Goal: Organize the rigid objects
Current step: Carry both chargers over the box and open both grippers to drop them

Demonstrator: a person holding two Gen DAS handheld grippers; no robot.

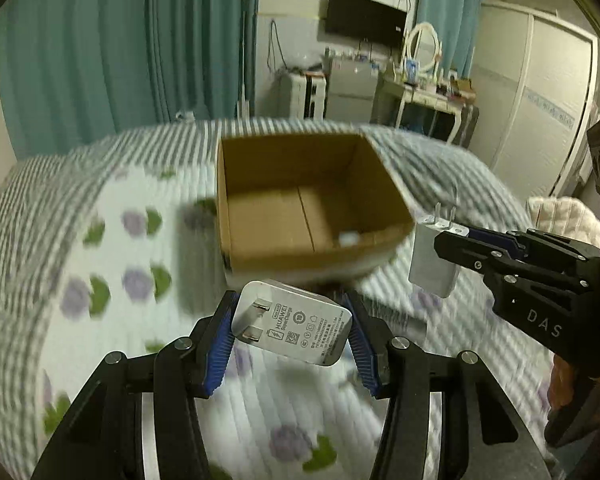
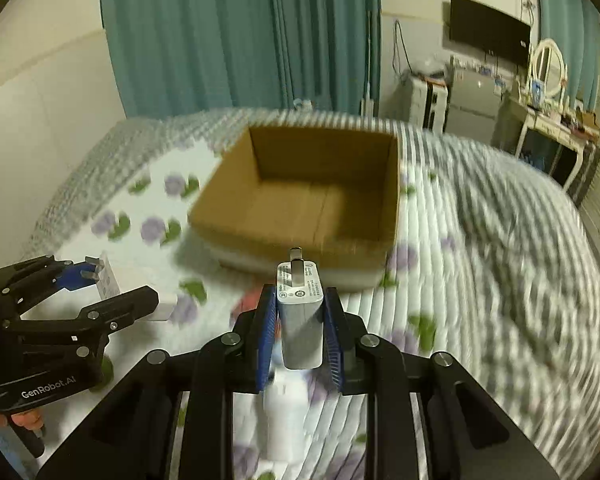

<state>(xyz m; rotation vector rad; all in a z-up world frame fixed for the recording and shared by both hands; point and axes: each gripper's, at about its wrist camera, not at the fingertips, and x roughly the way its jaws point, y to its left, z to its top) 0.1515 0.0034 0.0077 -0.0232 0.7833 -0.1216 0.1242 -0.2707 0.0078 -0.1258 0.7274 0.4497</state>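
Two white chargers (image 1: 290, 330) (image 2: 301, 320) held near open cardboard box (image 1: 304, 200), apparently nearly empty.

teal curtains (image 1: 100, 48), a wall-mounted tv (image 1: 364, 20), white wardrobe (image 1: 540, 112).

Bed (image 1: 112, 248): quilted white cover, purple-and-green flower print, grey-striped border | Open cardboard box (image 1: 308, 204) sits directly on the quilt, near the far edge | small white item inside box, blurred

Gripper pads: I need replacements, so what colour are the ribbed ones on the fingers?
Blue ribbed pads, on black fingers; clearest in the left wrist view.
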